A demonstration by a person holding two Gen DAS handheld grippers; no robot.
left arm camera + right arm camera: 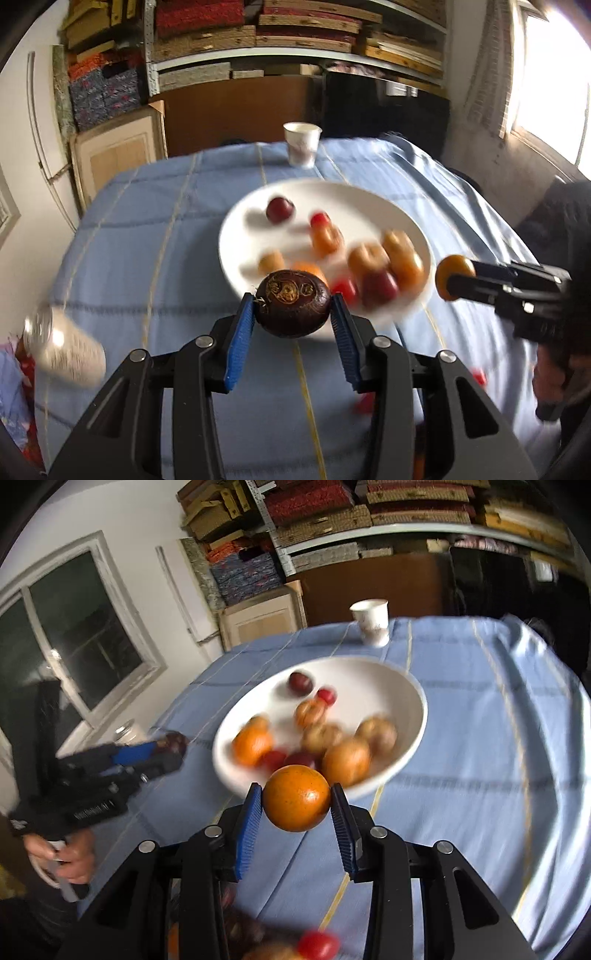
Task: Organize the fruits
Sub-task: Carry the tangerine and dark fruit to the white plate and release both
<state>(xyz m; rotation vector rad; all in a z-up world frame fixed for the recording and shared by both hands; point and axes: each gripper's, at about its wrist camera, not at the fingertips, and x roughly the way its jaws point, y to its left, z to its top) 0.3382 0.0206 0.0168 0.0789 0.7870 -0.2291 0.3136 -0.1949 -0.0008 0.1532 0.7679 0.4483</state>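
Note:
My left gripper [293, 308] is shut on a dark purple-brown round fruit [293, 302], held above the blue tablecloth just short of the white plate's [243, 225] near rim. My right gripper [297, 799] is shut on an orange fruit [296, 798], also in the air before the white plate [399, 686]. Each gripper shows in the other view: the right gripper [456, 282] with its orange fruit [452, 269] at right, the left gripper [166, 749] at left. Several orange, yellow-brown, dark red and small red fruits lie on the plate.
A white paper cup [302, 144] stands behind the plate near the far table edge. A glass jar [62, 343] is at the left of the table. Loose red fruits [318, 944] lie on the cloth close to me. Shelves of stacked boxes line the back wall.

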